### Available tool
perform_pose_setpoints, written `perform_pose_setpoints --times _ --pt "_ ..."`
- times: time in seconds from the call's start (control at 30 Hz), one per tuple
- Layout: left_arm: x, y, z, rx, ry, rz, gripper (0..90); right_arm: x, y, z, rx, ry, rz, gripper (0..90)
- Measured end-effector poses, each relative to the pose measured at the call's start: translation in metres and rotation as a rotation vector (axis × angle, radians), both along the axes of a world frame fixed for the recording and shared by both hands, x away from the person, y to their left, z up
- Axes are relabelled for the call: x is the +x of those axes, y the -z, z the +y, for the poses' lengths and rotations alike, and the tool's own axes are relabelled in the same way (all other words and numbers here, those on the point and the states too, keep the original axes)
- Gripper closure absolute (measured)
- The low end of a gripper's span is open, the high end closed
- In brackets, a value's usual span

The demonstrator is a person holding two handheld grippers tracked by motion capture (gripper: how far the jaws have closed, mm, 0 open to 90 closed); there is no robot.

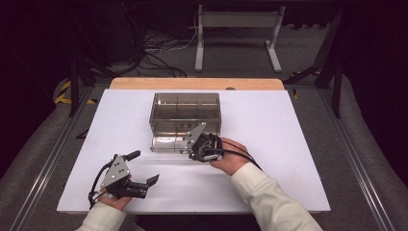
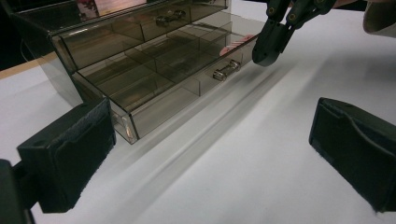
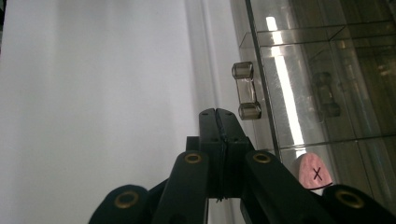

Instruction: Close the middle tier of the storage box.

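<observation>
A smoky clear drawer box (image 1: 185,111) stands mid-table, its lower drawer (image 1: 167,143) pulled out toward me. The drawer's small clear handle (image 3: 246,91) sits on its front wall (image 2: 187,93). A pink piece marked with a black X (image 3: 314,171) lies inside the drawer behind that wall. My right gripper (image 1: 192,154) is shut with nothing between its jaws; its tips (image 3: 218,114) are close beside the handle, at the drawer's right end (image 2: 266,53). My left gripper (image 1: 143,167) rests open near the table's front left, aimed at the box (image 2: 212,158).
The white tabletop (image 1: 269,144) has bare room left, right and in front of the box. A wooden strip (image 1: 197,83) runs along its far edge. Beyond it, a white frame (image 1: 238,33) and loose cables (image 1: 154,53) lie on the floor.
</observation>
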State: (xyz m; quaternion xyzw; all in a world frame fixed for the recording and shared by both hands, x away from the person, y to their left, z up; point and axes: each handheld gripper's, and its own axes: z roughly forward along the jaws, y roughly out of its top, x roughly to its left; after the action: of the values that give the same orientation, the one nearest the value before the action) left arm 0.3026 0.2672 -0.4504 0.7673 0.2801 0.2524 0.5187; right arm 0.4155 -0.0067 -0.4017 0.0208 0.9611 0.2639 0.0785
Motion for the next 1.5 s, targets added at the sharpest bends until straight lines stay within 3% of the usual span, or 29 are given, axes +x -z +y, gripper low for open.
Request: perform_pose_setpoints --times 0.1,0.5,1.13,1.5 --pt "0.0 0.0 0.0 0.001 0.0 0.0 1.5 0.001 0.003 0.001 -0.019 0.005 0.02 90.0" --pt "0.0 0.0 0.0 0.001 0.0 -0.001 1.5 0.005 0.01 0.005 -0.044 0.007 0.027 90.0" --pt "0.0 0.0 0.0 0.003 -0.002 -0.001 1.5 0.006 0.016 0.008 -0.068 0.039 -0.019 90.0" --pt "0.0 0.0 0.0 0.002 -0.002 0.001 1.5 0.007 0.015 0.007 -0.055 0.075 -0.042 90.0"
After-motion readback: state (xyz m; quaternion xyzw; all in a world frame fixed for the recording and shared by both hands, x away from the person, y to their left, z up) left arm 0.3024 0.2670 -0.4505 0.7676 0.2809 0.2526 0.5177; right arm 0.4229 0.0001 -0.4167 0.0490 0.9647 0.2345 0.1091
